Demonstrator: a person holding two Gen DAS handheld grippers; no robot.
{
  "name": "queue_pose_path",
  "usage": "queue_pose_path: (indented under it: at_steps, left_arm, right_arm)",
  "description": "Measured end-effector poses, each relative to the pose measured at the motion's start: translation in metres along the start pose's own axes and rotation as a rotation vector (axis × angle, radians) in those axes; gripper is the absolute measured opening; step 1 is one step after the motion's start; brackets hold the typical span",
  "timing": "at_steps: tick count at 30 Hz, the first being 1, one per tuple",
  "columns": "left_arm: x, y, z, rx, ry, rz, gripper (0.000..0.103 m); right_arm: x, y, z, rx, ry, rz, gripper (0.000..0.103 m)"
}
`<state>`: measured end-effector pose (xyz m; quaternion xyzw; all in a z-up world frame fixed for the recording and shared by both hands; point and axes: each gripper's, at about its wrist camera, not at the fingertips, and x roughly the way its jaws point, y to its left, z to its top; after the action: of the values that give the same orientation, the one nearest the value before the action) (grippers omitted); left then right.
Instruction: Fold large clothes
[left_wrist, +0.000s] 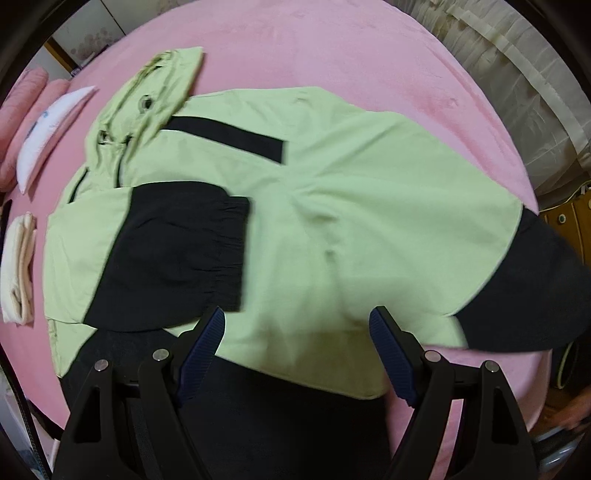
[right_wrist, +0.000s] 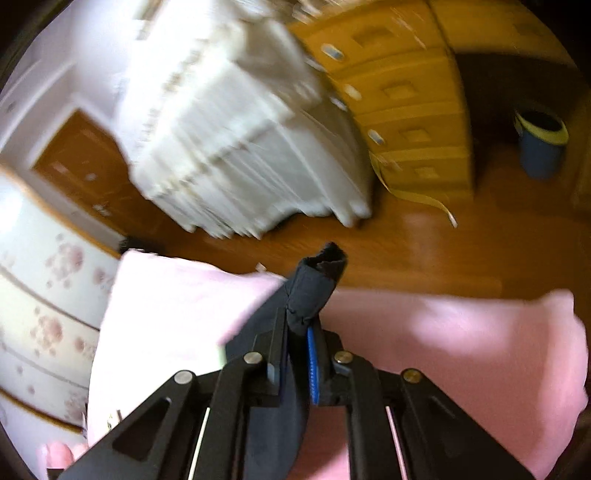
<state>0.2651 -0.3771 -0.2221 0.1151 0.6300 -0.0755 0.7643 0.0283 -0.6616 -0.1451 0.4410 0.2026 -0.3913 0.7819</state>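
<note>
Closest in on the left wrist view, the left gripper (left_wrist: 297, 325) hangs over the jacket (left_wrist: 332, 206) with its jaws spread wide and nothing between them, blue pads (left_wrist: 207, 343) clear of the cloth. The jacket lies flat on the pink bedspread (left_wrist: 332, 48): pale green body, one black sleeve (left_wrist: 177, 251) folded across the chest at nine o'clock from centre, the other black sleeve end (left_wrist: 535, 295) trailing off toward four o'clock at the bed's edge. The hood (left_wrist: 155, 88) points to eleven o'clock. Further out at nine o'clock sit a folded cream cloth (left_wrist: 18, 273) and a white pillow (left_wrist: 51, 133).

Over on the right wrist view, the right gripper (right_wrist: 301, 332) is clamped tight on the black cuff (right_wrist: 317, 284), which bunches up out of the fingertips at twelve o'clock. Beyond it, the wooden floor (right_wrist: 424, 243), white curtains (right_wrist: 229, 140), and a wooden dresser (right_wrist: 406, 110) at one o'clock, all blurred.
</note>
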Motion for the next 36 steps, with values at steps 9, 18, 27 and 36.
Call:
queue_pose_path:
  at_steps: [9, 18, 27, 36]
  left_arm:
    - [-0.003, 0.126, -0.036, -0.095, -0.042, -0.036, 0.079]
    - [-0.008, 0.270, -0.055, -0.157, -0.071, -0.007, 0.079]
    - [0.022, 0.380, -0.061, -0.264, -0.022, -0.086, 0.079]
    - [0.040, 0.391, -0.053, -0.314, -0.018, -0.218, 0.079]
  right_arm:
    - [-0.084, 0.166, -0.032, -0.368, -0.210, 0.249, 0.008]
    - [-0.103, 0.306, -0.230, -0.779, -0.092, 0.422, 0.008]
    - [0.003, 0.299, -0.427, -1.046, 0.331, 0.151, 0.011]
    - [-0.010, 0.273, -0.430, -1.017, 0.407, 0.212, 0.056]
